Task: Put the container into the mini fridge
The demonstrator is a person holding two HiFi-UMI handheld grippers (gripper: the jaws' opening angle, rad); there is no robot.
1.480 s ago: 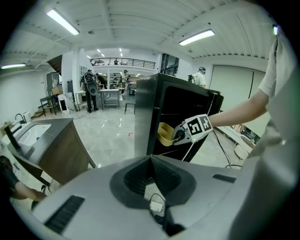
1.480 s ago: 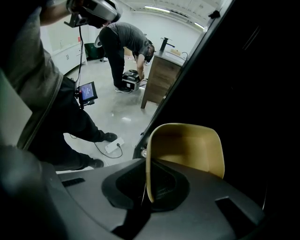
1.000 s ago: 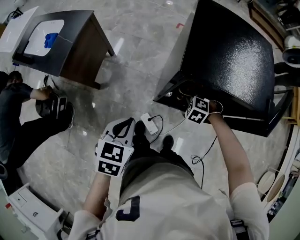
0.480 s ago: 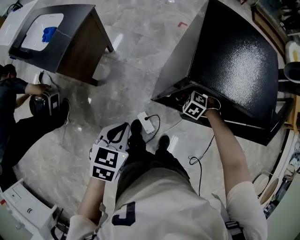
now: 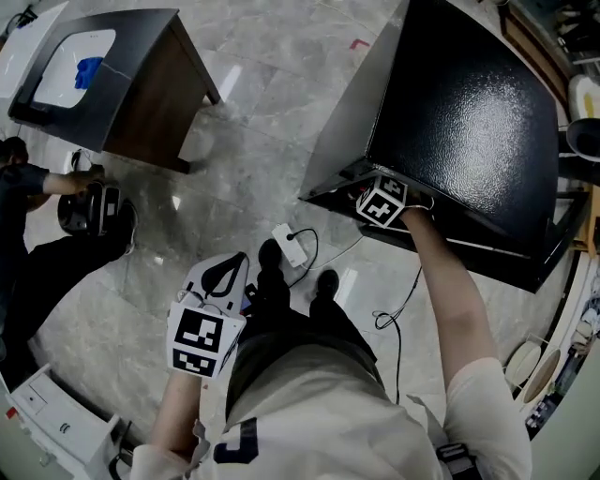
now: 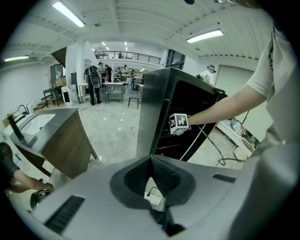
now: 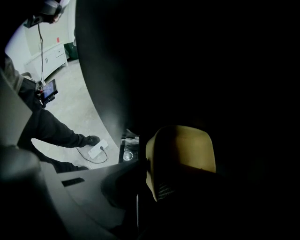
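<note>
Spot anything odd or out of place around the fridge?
Nothing spilled or damaged. A white power strip and its cable lie loose on the floor beside the person's shoes, in front of the mini fridge: a possible trip hazard. The right gripper holds the yellowish container.

Open lab hall: mezzanine railing (image 6: 133, 56), workbenches (image 6: 114, 90), strip lights (image 6: 204, 35).

Grey marbled floor (image 5: 244, 122) below me, catching glints from the ceiling strip lights (image 6: 70, 13). Off to my left, a dark wooden cabinet (image 5: 155, 94) with a white sink (image 5: 80, 61) set in its top. White power strip (image 5: 289, 246) lying on the floor. Far back, a railed mezzanine (image 6: 131, 57).
</note>
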